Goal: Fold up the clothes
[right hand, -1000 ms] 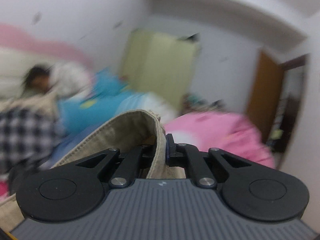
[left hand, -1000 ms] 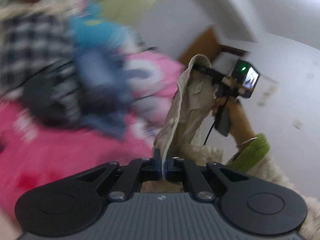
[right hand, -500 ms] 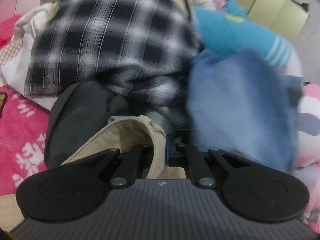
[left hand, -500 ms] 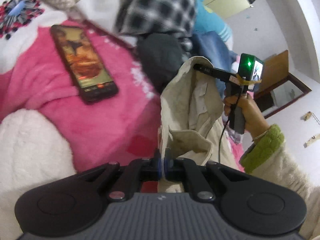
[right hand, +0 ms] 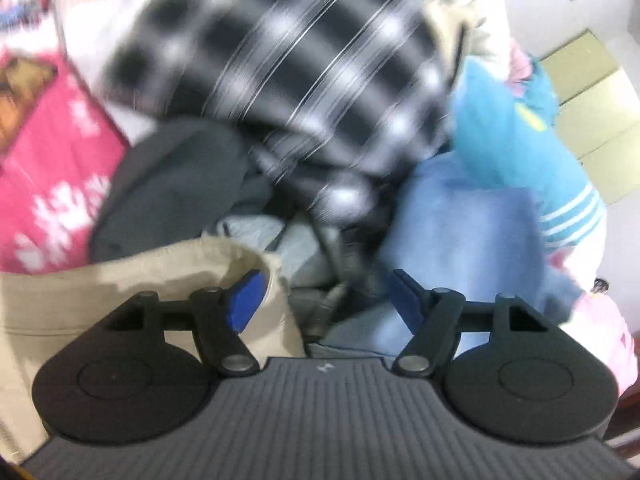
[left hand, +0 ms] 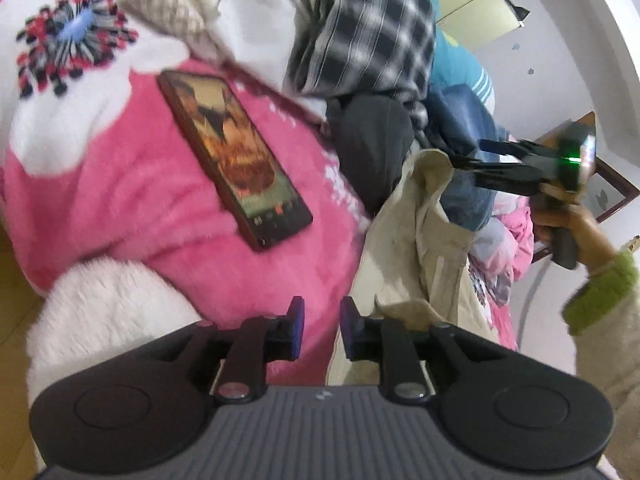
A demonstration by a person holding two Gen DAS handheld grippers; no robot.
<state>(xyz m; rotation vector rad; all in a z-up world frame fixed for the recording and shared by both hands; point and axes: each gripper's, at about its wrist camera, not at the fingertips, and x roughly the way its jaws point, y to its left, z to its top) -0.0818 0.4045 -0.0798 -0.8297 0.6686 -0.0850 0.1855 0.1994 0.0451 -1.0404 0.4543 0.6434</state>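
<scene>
A beige garment lies crumpled on the pink blanket, running from my left gripper up to my right gripper. The left jaws are opening; only blanket shows in the narrow gap, and the beige cloth sits just right of the right finger. In the right wrist view my right gripper is opening wide. The beige garment drapes over and behind its left pad, and neither pad presses on it.
A lit phone lies on the blanket to the left. Behind the garment is a pile: a plaid shirt, a dark garment, blue jeans and a turquoise top. White fluffy fabric is at lower left.
Both grippers were shut on the beige garment and now stand apart from it. The garment has sunk from hanging onto the bed, and the right gripper has dropped lower over the pile.
</scene>
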